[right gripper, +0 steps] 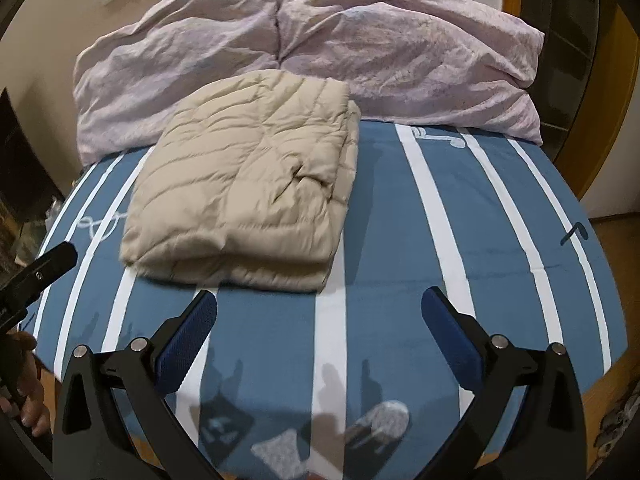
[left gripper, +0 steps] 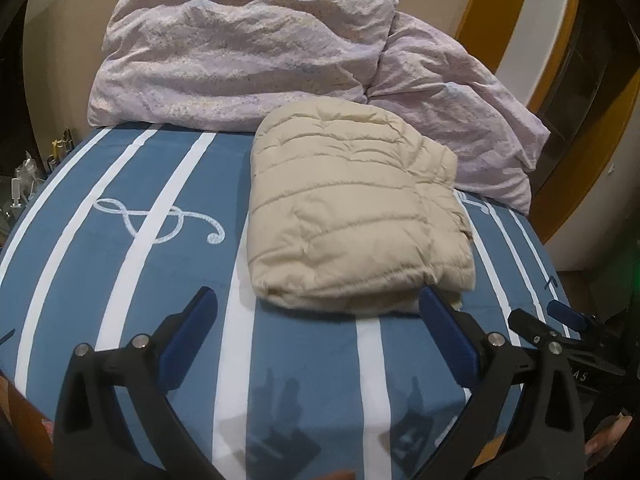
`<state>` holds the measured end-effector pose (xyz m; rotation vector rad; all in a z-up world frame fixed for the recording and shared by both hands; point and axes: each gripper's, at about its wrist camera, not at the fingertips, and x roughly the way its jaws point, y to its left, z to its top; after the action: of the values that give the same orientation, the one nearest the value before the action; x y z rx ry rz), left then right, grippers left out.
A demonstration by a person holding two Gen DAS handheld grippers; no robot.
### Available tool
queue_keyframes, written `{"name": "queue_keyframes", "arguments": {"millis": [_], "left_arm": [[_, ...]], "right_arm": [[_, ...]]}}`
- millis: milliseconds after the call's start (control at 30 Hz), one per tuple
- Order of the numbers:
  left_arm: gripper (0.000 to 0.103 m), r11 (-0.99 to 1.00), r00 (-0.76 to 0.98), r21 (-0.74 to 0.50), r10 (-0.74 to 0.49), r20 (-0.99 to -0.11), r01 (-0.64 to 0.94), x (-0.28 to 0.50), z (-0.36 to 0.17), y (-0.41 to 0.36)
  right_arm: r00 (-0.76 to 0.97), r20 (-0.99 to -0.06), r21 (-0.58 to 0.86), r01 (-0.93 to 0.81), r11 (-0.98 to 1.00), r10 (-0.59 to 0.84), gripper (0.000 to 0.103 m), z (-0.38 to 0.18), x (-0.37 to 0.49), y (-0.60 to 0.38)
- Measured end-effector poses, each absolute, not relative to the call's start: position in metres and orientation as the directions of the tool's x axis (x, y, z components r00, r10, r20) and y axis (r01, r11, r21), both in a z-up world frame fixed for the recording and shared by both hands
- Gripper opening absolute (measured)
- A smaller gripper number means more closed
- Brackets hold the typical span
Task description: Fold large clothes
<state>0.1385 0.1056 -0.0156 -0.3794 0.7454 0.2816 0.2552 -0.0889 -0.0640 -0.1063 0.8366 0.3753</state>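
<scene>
A puffy beige quilted jacket [left gripper: 352, 216], folded into a rough rectangle, is seen on the blue-and-white striped bedsheet [left gripper: 168, 280] at twelve o'clock of the wide-open, empty left gripper [left gripper: 318, 320] and right gripper [right gripper: 320, 316], beside lettering possibly reading "AS".

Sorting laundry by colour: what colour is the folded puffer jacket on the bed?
Beige; the folded puffer jacket shows best in the right wrist view.

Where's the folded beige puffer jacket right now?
The folded beige quilted puffer jacket lies on the blue white-striped bedsheet, just in front of the crumpled lilac duvet, beyond both open tools.
</scene>
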Motion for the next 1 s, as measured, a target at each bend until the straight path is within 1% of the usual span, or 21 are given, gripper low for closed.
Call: {"name": "queue_keyframes", "arguments": {"millis": [300, 567, 1000], "left_arm": [[0.101, 0.898, 0.703, -0.235, 0.107, -0.703, -0.371, 0.105, -0.002, 0.090], [0.101, 0.892, 0.709, -0.269, 0.077, -0.701, -0.362, 0.089, 0.005, 0.078], [0.101, 0.901, 0.722, -0.270, 0.065, -0.689, -0.339, 0.066, 0.015, 0.063]], "right_arm": [[0.542, -0.752, 0.165, -0.394, 0.904, 0.374, 0.102, -0.053, 0.222, -0.095], [0.533, -0.742, 0.188, -0.417, 0.889, 0.407, 0.102, -0.047, 0.203, -0.097], [0.539, -0.714, 0.218, -0.436, 0.873, 0.447, 0.102, -0.038, 0.185, -0.104]]}}
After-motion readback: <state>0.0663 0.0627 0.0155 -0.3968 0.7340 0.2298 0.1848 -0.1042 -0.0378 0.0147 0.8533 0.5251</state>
